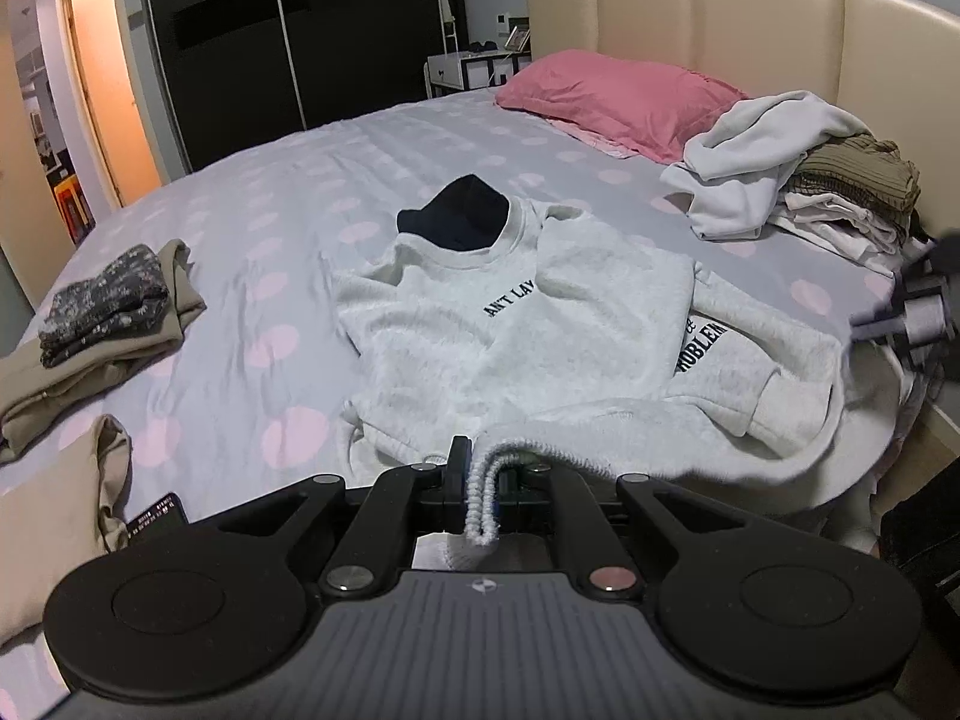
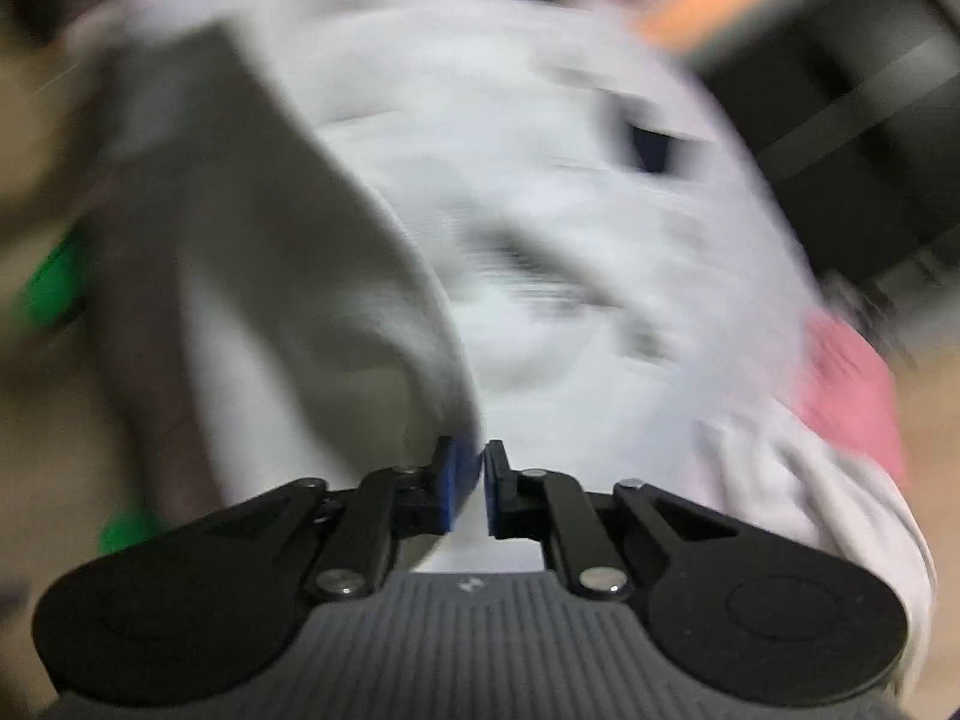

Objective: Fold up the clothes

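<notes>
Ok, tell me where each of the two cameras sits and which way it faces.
Left wrist: on the left gripper, facing forward and down across the bed at the white sweatshirt; its jaws are shut on the ribbed hem.
Right wrist: on the right gripper, facing down over the same sweatshirt, heavily blurred; its blue pads are nearly together with pale fabric between them.
Shared: the sweatshirt and the pink pillow.
</notes>
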A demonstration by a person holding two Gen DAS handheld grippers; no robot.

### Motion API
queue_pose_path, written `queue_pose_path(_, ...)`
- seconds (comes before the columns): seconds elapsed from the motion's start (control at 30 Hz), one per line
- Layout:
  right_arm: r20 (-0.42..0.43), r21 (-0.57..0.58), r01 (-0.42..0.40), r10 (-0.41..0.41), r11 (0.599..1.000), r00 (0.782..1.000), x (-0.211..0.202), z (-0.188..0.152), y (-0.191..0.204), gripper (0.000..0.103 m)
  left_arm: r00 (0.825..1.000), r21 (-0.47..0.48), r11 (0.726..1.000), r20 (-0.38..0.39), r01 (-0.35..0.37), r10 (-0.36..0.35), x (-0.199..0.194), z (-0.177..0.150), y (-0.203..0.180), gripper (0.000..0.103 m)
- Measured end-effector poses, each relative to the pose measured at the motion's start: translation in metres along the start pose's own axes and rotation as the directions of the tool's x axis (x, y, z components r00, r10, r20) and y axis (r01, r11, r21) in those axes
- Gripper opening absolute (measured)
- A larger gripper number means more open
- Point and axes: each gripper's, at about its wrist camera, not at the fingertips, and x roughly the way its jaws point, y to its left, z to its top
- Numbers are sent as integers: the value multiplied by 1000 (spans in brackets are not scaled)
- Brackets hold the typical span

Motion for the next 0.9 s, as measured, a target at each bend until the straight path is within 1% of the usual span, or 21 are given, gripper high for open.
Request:
queue_pose_path(0.03,-15,46,-2,2,999,1000,5,1,-11,7,1000,-5,1000,-3,1,-1,1,-1,1,4)
queue_pose_path(0.07,-26,74,-26,28,997,999,10,0,-17,7,1000,-10,1000,-7,3,-3,1,-1,2,4)
queue_pose_path(0.1,-23,83,-75,77,994,997,12,-2,-19,7,1000,-14,1000,-10,3,-3,1,-2,3,4)
queue_pose_path(0.13,-7,62,-128,129,990,992,11,-3,-15,8,1000,-17,1000,-14,2,-2,2,-4,3,4)
queue_pose_path(0.17,11,31,-180,180,983,984,9,-5,-10,10,1000,-21,1000,-20,3,-3,3,-6,4,4)
queue_pose_path(0.2,20,-19,-193,193,981,981,5,-7,0,15,1000,-26,1000,-25,5,-6,4,-7,4,4)
queue_pose_path(0.23,26,-77,-192,194,978,981,1,-8,11,24,999,-32,999,-30,8,-9,5,-8,5,4)
queue_pose_path(0.27,62,-161,-184,196,970,979,-7,-11,26,30,999,-37,999,-36,8,-9,7,-9,6,4)
queue_pose_path(0.3,113,-241,-166,198,956,974,-17,-16,39,41,999,-40,999,-41,8,-9,8,-10,7,4)
queue_pose_path(0.33,161,-304,-145,200,942,966,-27,-18,49,46,999,-42,999,-44,8,-10,9,-10,8,4)
queue_pose_path(0.37,207,-360,-120,205,925,957,-37,-20,59,46,999,-45,999,-45,8,-10,9,-10,8,4)
queue_pose_path(0.43,270,-393,-172,292,903,918,-57,-18,69,45,999,-50,999,-46,10,-12,10,-9,9,4)
queue_pose_path(0.5,229,-424,-274,395,863,890,-62,-14,84,45,999,-56,998,-45,12,-14,10,-7,10,4)
queue_pose_path(0.57,170,-448,-378,493,810,853,-64,-10,99,44,999,-61,998,-43,13,-15,10,-6,10,4)
queue_pose_path(0.6,115,-463,-423,526,779,843,-59,-11,109,44,999,-64,998,-41,14,-16,10,-6,10,4)
queue_pose_path(0.63,54,-470,-454,538,757,841,-50,-12,121,44,999,-67,998,-39,15,-17,9,-6,11,4)
queue_pose_path(0.7,-40,-464,-449,488,764,872,-27,-16,136,44,999,-72,997,-36,16,-18,8,-6,11,4)
queue_pose_path(0.73,-54,-452,-410,434,792,899,-18,-17,136,44,999,-73,997,-35,16,-19,7,-6,11,4)
queue_pose_path(0.77,-57,-437,-357,371,825,927,-10,-17,134,44,999,-74,997,-35,17,-19,7,-6,11,4)
queue_pose_path(0.8,-48,-405,-323,333,855,942,-7,-14,127,44,999,-75,997,-35,18,-20,7,-6,11,4)
queue_pose_path(0.9,5,-287,-229,241,930,971,-11,-4,101,47,999,-78,997,-36,20,-23,7,-6,12,4)
